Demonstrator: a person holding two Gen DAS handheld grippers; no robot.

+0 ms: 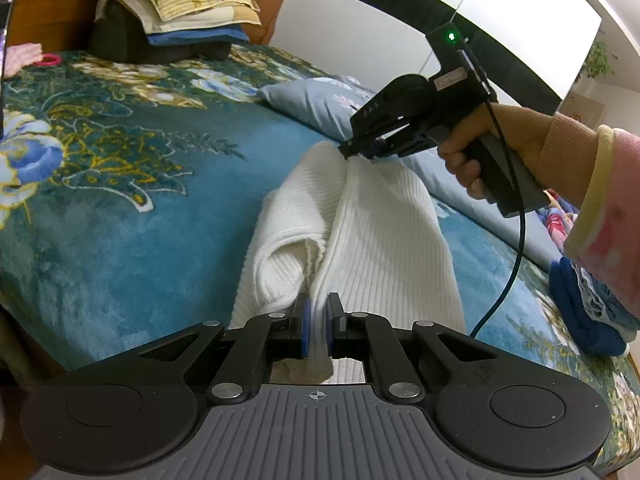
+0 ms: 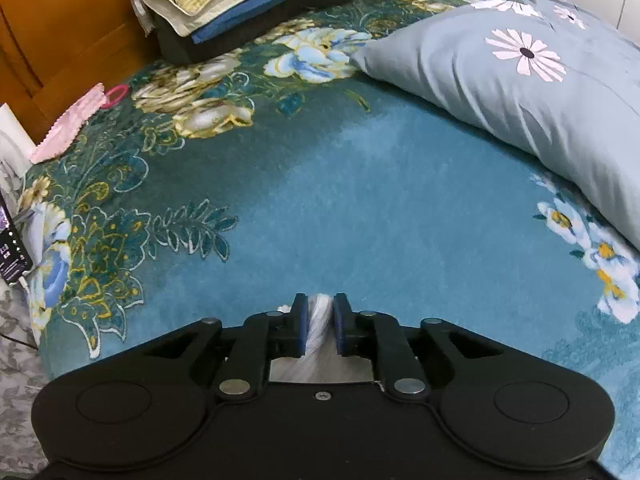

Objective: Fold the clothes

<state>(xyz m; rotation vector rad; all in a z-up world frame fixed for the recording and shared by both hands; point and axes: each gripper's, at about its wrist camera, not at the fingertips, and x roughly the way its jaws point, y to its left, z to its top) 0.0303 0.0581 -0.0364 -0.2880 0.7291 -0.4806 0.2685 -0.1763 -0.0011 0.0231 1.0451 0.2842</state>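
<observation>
A white ribbed sweater (image 1: pixel 380 232) lies partly folded along the teal flowered blanket (image 1: pixel 140 220) on the bed. At the sweater's near end my left gripper (image 1: pixel 318 304) is shut on a pinch of its edge. My right gripper (image 1: pixel 346 152), held in a person's hand (image 1: pixel 472 148), grips the far end, where the fabric rises to a small peak. In the right wrist view, white fabric (image 2: pixel 319 320) fills the narrow gap between the blue pads of the right gripper (image 2: pixel 320 304); the remainder of the sweater is hidden under that gripper.
A grey-blue daisy pillow (image 2: pixel 520 92) lies at the right. A stack of folded clothes (image 2: pixel 240 0) sits by the wooden headboard (image 2: pixel 60 20). A pink cloth with a ring (image 2: pixel 76 124) lies at the left edge. A blue clothes pile (image 1: pixel 584 312) sits near the right edge.
</observation>
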